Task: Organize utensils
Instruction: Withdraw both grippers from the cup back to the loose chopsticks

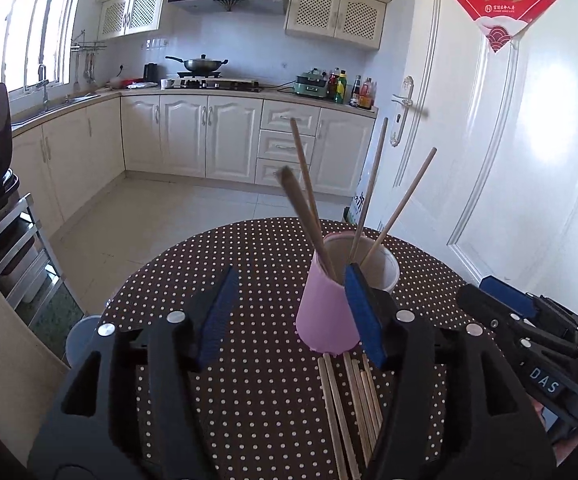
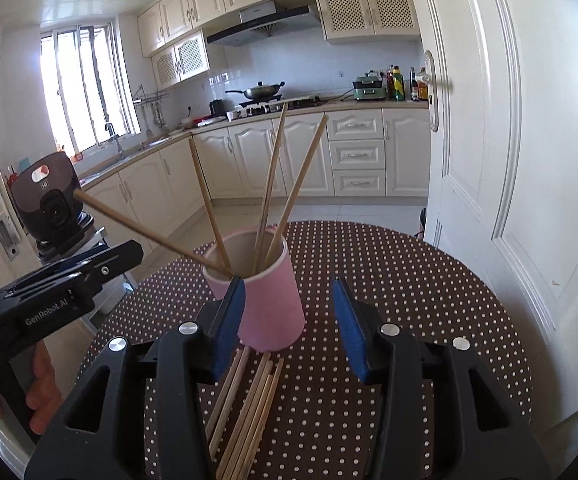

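Observation:
A pink cup (image 1: 327,312) stands on the dotted round table (image 1: 249,264), holding several wooden chopsticks (image 1: 373,184) that lean outward; one of them (image 1: 299,204) is blurred. More chopsticks (image 1: 349,400) lie flat in a bunch in front of the cup. My left gripper (image 1: 289,316) is open; its right pad sits beside the cup wall and its left pad stands well clear. My right gripper (image 2: 289,324) is open too, with the pink cup (image 2: 267,300) just ahead of its left pad and the loose chopsticks (image 2: 249,408) below it. Neither holds anything.
A white door (image 1: 509,160) stands close on the right of the table. A dark camera device (image 2: 51,200) sits on a metal rack at the left. A person's hand (image 2: 41,392) holds the left gripper (image 2: 129,256). Kitchen cabinets (image 1: 209,140) line the far wall.

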`<move>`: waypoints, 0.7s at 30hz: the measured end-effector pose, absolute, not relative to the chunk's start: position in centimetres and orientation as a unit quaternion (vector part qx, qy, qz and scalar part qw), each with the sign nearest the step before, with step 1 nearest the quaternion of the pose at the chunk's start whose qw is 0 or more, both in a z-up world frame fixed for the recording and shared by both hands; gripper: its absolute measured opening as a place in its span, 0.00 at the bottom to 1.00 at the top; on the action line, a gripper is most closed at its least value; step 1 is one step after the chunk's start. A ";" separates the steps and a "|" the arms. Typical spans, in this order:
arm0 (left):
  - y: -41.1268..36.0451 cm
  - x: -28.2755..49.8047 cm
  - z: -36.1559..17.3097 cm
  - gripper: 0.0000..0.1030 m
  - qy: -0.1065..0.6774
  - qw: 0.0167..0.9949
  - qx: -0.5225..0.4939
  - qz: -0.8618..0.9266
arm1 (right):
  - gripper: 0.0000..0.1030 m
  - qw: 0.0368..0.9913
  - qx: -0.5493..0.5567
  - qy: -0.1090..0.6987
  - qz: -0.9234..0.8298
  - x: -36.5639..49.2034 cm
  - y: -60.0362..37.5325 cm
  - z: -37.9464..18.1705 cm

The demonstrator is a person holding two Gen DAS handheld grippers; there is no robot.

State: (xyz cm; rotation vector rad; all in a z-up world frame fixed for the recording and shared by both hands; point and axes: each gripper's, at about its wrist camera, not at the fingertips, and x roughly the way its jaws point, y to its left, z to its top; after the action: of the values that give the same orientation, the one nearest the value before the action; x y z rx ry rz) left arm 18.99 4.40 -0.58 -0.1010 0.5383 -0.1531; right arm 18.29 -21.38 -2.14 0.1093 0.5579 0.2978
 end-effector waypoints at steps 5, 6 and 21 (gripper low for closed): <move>4.5 18.6 -2.1 0.59 0.286 0.954 -0.055 -0.079 | 0.44 0.942 0.045 0.298 0.149 18.1 -20.8 -3.5; 4.4 18.4 -2.6 0.59 0.292 0.951 -0.055 -0.082 | 0.44 0.941 0.043 0.302 0.149 18.0 -20.7 -3.8; 3.9 18.0 -7.3 0.61 0.359 0.929 -0.045 -0.074 | 0.47 0.911 0.016 0.381 0.154 17.9 -19.7 -8.4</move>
State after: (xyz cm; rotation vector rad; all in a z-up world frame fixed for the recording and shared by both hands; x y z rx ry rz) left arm 17.96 3.92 -7.34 -0.0924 0.7347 -0.1520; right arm 17.87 -19.68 -8.41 0.0338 0.7857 0.3180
